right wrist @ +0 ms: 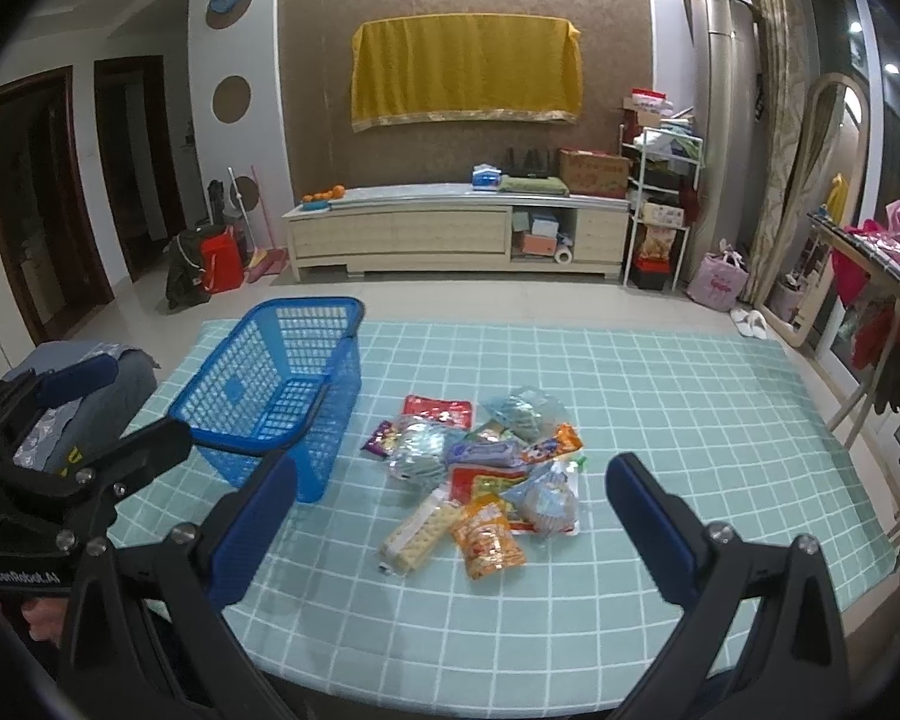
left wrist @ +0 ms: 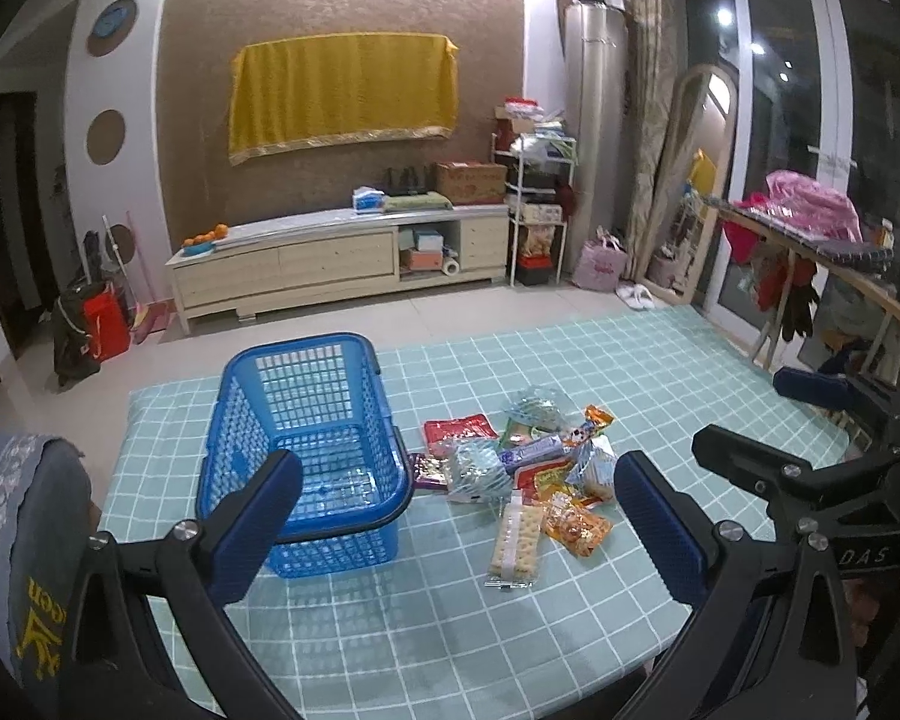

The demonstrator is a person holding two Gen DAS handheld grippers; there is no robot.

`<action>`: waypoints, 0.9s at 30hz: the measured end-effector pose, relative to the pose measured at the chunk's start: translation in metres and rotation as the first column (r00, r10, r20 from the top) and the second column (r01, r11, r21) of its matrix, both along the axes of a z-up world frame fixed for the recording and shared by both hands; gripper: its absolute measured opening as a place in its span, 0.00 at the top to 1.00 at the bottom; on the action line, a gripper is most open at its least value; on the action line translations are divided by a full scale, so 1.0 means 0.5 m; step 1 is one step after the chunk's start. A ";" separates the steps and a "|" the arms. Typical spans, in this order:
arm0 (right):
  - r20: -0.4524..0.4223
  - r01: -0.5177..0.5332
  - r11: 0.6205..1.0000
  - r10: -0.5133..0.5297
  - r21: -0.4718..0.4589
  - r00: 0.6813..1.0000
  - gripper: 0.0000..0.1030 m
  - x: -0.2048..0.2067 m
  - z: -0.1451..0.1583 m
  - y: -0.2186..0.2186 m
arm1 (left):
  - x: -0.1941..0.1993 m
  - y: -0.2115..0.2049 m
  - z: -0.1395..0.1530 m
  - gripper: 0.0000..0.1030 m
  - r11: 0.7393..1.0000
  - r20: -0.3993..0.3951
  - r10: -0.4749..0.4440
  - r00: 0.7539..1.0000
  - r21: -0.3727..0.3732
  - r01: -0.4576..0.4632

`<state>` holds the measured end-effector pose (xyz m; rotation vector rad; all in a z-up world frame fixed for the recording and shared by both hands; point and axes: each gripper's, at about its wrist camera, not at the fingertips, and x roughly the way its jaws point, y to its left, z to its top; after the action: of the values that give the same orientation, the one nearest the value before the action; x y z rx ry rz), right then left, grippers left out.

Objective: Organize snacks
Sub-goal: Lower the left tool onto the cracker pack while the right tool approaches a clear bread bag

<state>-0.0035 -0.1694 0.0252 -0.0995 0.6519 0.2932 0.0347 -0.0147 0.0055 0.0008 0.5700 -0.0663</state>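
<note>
A blue basket [left wrist: 306, 450] is seen upright on the teal checked tablecloth [left wrist: 660, 372], nothing seen inside. The snack pile [left wrist: 528, 468] is heaped just right of the basket, touching its rim at one purple packet [left wrist: 429, 471]. A cracker pack [left wrist: 516, 540] and orange bag [left wrist: 576, 525] are laid at the pile's near edge, a red pouch [left wrist: 459, 429] at the far edge beside the basket. Left gripper [left wrist: 456, 516] is held w/ jaws spread wide, nothing gripped, nearer than the basket and pile. Right gripper [right wrist: 450, 516] likewise wide apart, unloaded, near side of the pile, right of the basket.
</note>
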 end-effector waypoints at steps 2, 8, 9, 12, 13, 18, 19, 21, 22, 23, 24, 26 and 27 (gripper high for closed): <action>0.007 0.017 1.000 -0.017 -0.010 1.000 0.00 0.009 -0.003 -0.013 | 0.022 -0.014 -0.008 0.00 1.000 -0.029 -0.023 0.999 0.010 0.024; -0.043 0.066 0.997 -0.068 -0.029 0.997 0.00 0.052 -0.043 -0.066 | 0.080 -0.054 -0.050 0.00 0.997 -0.113 -0.069 0.991 0.024 0.073; -0.061 0.069 0.997 -0.070 -0.029 0.996 0.00 0.062 -0.051 -0.072 | 0.088 -0.062 -0.060 0.00 0.996 -0.126 -0.077 0.989 0.029 0.081; -0.104 0.086 0.995 -0.091 -0.054 0.990 0.00 0.085 -0.088 -0.091 | 0.119 -0.090 -0.093 0.00 0.993 -0.178 -0.102 0.979 0.044 0.112; -0.119 0.089 0.994 -0.096 -0.058 0.988 0.00 0.092 -0.100 -0.098 | 0.127 -0.100 -0.106 0.00 0.991 -0.195 -0.114 0.974 0.050 0.126; -0.214 0.100 0.993 -0.112 -0.065 0.970 0.00 0.122 -0.179 -0.130 | 0.174 -0.139 -0.178 0.00 0.981 -0.293 -0.157 0.943 0.061 0.182; -0.226 0.101 0.993 -0.114 -0.068 0.967 0.00 0.125 -0.188 -0.134 | 0.186 -0.145 -0.199 0.00 0.979 -0.319 -0.166 0.933 0.057 0.194; -0.263 0.100 0.992 -0.115 -0.072 0.958 0.00 0.141 -0.222 -0.145 | 0.205 -0.151 -0.230 0.04 0.977 -0.359 -0.175 0.917 0.049 0.206; -0.277 0.096 0.993 -0.112 -0.072 0.954 0.00 0.144 -0.234 -0.149 | 0.214 -0.149 -0.241 0.04 0.977 -0.376 -0.177 0.909 0.043 0.208; -0.288 0.093 0.993 -0.110 -0.072 0.951 0.00 0.147 -0.242 -0.150 | 0.224 -0.150 -0.255 0.05 0.977 -0.396 -0.178 0.901 0.034 0.209; -0.300 0.088 0.994 -0.105 -0.070 0.948 0.00 0.153 -0.255 -0.153 | 0.234 -0.150 -0.271 0.06 0.977 -0.420 -0.182 0.889 0.023 0.211; -0.317 0.082 0.994 -0.101 -0.073 0.943 0.00 0.164 -0.272 -0.156 | 0.250 -0.154 -0.297 0.09 0.975 -0.448 -0.188 0.874 0.023 0.222; -0.323 0.079 0.994 -0.099 -0.077 0.941 0.00 0.170 -0.279 -0.157 | 0.257 -0.154 -0.309 0.11 0.973 -0.462 -0.190 0.866 0.027 0.228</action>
<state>0.0813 -0.2479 -0.1143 -0.0823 0.9930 0.2025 0.1632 -0.0918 -0.1492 0.1303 1.0466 -0.2611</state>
